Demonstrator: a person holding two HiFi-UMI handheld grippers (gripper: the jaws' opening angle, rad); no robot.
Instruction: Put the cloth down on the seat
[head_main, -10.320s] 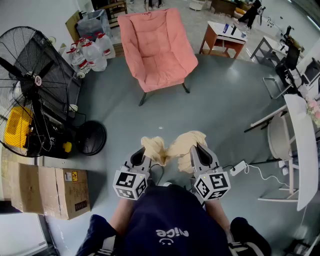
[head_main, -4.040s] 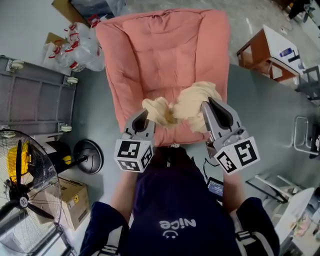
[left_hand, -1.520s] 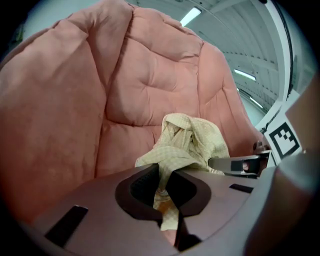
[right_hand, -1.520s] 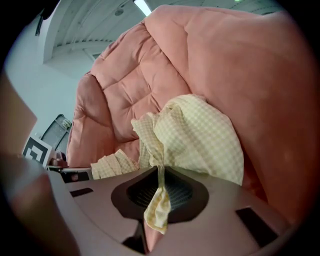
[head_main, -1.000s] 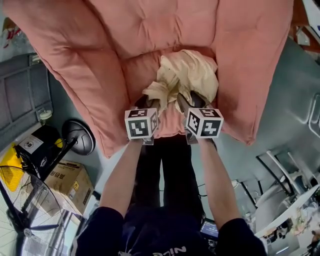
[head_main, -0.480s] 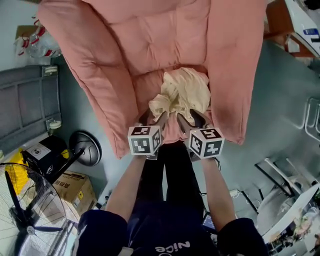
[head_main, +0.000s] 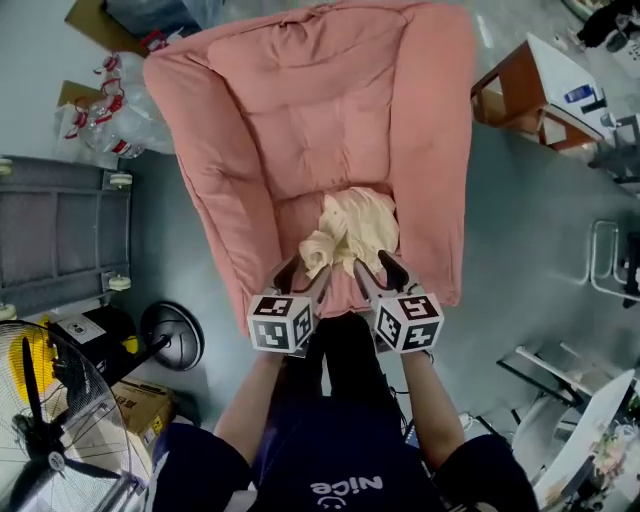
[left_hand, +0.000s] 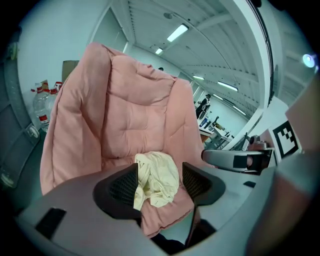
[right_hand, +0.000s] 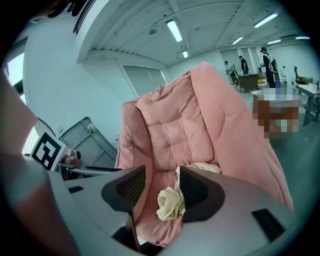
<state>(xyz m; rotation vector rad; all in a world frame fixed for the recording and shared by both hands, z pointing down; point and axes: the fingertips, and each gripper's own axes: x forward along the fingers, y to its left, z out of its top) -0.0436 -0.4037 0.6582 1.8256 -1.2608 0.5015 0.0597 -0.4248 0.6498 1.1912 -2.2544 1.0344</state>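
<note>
**Cream cloth released onto the pink seat**

Cream cloth (head_main: 350, 228) lies bunched on the seat cushion of the pink padded chair (head_main: 330, 110), at the foot of the backrest and near the cushion's front edge. Ten seconds earlier it was carried between the two grippers over open floor, with the chair well ahead. One second ago both grippers were down at the cushion with the cloth at their tips.

In the present head view the left gripper (head_main: 305, 272) and the right gripper (head_main: 374, 266) sit side by side just in front of the bundle, drawn back toward the person's body. The left gripper view shows its jaws spread, with the cloth (left_hand: 156, 177) framed in the gap but resting on the cushion beyond them. One fold runs close to a jaw face, and contact there cannot be settled. The right gripper view likewise shows its jaws spread, with a rolled end of the cloth (right_hand: 172, 202) lying on the seat past them. Neither pair pinches the fabric.

Judged from this arrangement, the placement is essentially done: the cloth is carried by the seat alone. Only the clearing of both grippers from the chair appears to remain. The crumpled heap looks stable and unlikely to slide off.
</note>
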